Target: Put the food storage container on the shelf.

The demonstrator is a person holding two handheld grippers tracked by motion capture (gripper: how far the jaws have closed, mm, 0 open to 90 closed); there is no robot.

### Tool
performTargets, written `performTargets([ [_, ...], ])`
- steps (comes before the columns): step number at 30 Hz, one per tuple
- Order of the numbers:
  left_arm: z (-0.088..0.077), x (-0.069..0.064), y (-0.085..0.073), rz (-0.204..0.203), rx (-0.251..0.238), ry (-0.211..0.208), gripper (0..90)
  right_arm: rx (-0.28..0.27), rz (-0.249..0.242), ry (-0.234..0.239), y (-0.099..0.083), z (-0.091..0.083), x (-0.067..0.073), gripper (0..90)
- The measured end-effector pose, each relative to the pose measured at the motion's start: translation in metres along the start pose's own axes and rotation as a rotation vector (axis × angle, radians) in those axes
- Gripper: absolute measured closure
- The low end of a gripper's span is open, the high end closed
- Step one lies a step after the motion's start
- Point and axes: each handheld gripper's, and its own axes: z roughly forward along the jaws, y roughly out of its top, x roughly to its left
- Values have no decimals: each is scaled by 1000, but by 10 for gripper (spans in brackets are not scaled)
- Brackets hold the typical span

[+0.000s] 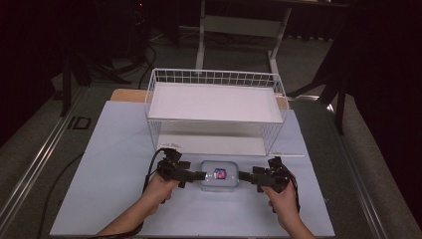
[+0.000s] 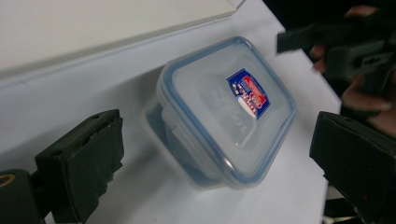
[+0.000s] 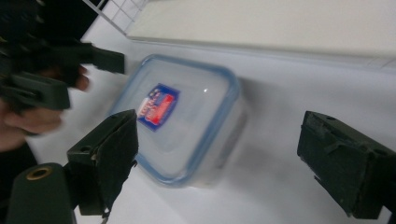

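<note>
container (image 1: 218,176) on table (image 1: 114,149), just before wire basket (image 1: 214,107), between both grippers | left gripper (image 1: 199,175) jaws apart, empty | right gripper (image 1: 242,176) jaws apart, empty | likely light, rigid, slick plastic; best held across opposite side walls under blue-rimmed lid (image 2: 233,109)

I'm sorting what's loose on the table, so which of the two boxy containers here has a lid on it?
The small clear plastic box between the two tools: a blue-rimmed lid with a red-and-blue sticker covers it. The white wire basket behind it is open-topped.

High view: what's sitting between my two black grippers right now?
A clear square plastic container with a blue-rimmed lid lies between the left gripper and the right gripper on the white table sheet; nothing else there.
</note>
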Motion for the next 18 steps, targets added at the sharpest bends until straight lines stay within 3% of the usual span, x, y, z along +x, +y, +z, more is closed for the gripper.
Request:
performTargets([
  [1,3,1,0,-20,11,4,42,17,29,-17,0,4,-1,124],
  [3,7,3,-1,-59,32,27,48,41,52,-6,0,11,-2,130],
  [6,12,7,-2,-109,58,10,65,87,72,0,0,20,-2,142],
  [9,14,12,-3,-168,61,9,167,110,98,10,-1,27,-3,171],
  [11,16,12,-5,-167,76,-3,174,113,121,11,-3,30,-4,175],
  [15,20,12,-7,-182,83,-41,311,113,159,21,-6,35,-4,232],
  [17,22,13,-8,-198,79,-68,341,120,183,33,-7,38,-5,245],
  [18,22,11,-8,-189,81,-62,356,121,204,44,-7,38,-5,293],
])
